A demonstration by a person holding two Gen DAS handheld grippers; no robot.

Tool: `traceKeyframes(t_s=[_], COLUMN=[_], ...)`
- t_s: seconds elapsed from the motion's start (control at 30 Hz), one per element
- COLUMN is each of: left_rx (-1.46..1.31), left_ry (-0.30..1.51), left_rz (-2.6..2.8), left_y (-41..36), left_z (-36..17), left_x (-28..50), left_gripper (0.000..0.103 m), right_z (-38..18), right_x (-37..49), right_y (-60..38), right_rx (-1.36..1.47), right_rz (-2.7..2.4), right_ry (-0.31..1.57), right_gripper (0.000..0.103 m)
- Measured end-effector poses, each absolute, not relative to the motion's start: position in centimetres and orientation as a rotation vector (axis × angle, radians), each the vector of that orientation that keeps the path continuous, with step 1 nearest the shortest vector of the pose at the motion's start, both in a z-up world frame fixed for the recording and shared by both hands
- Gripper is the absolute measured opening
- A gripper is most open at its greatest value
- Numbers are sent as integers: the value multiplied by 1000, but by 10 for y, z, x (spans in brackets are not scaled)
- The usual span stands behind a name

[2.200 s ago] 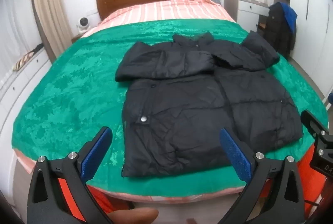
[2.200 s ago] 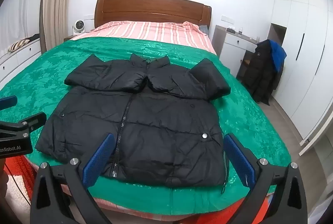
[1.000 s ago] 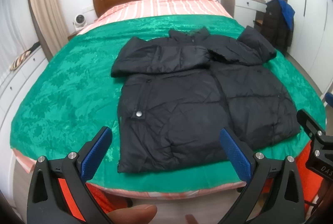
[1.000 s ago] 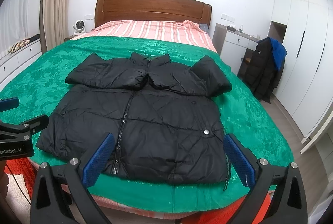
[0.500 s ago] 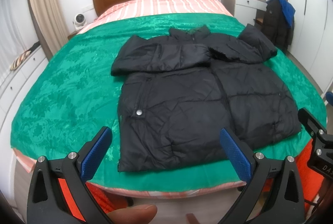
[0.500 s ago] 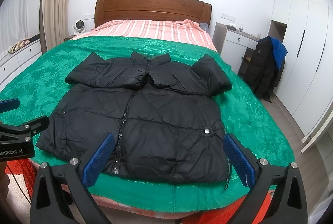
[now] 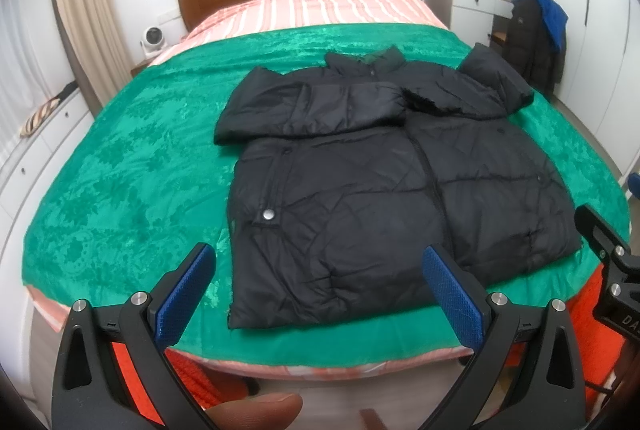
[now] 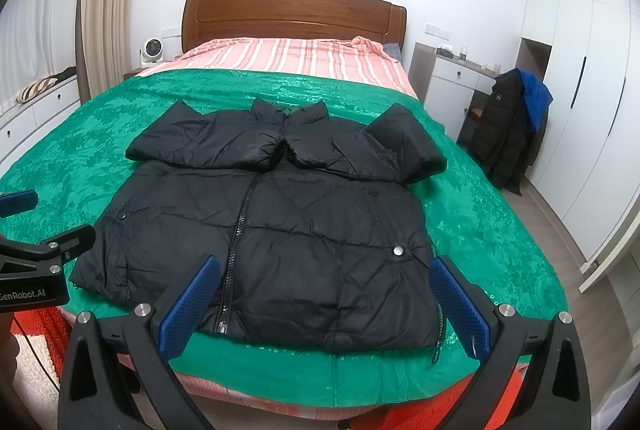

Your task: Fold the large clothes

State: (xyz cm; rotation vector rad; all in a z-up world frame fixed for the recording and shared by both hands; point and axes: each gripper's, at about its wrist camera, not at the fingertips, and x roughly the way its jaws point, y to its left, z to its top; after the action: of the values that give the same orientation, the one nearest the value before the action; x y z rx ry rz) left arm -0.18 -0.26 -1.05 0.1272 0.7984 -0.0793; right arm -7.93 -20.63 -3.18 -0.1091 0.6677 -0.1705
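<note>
On the bed (image 8: 100,134) the jacket (image 8: 280,230) lies flat, collar-to-hem axis running away from both hand-held grippers, hem nearest; left hand-held gripper (image 7: 320,288) and right hand-held gripper (image 8: 324,300) hover, jaws apart, empty.

One black puffer jacket (image 8: 280,230) on one bed (image 8: 100,150), two claws (left claw (image 7: 316,286), right claw (image 8: 326,290)), one small fan (image 8: 151,50), one dark coat (image 8: 504,134) hanging by the desk

Both wrist views from the bed's (image 7: 120,166) foot — facing the headboard (image 8: 292,16), left view offset leftward, sharing the jacket (image 8: 280,230)
</note>
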Motion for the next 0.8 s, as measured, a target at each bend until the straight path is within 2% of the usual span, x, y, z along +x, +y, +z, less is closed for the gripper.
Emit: traceKeyframes(t_s=[0.8], left_rx=[136], left_ry=[807], left_rz=[-79], left_y=[-5], left_z=[-14], left_x=[-2], left_gripper=[103], right_z=[-34], right_x=[-78], right_y=[-207], right_rx=[-98], right_rz=[-168], right_ry=[680], right_gripper=[102])
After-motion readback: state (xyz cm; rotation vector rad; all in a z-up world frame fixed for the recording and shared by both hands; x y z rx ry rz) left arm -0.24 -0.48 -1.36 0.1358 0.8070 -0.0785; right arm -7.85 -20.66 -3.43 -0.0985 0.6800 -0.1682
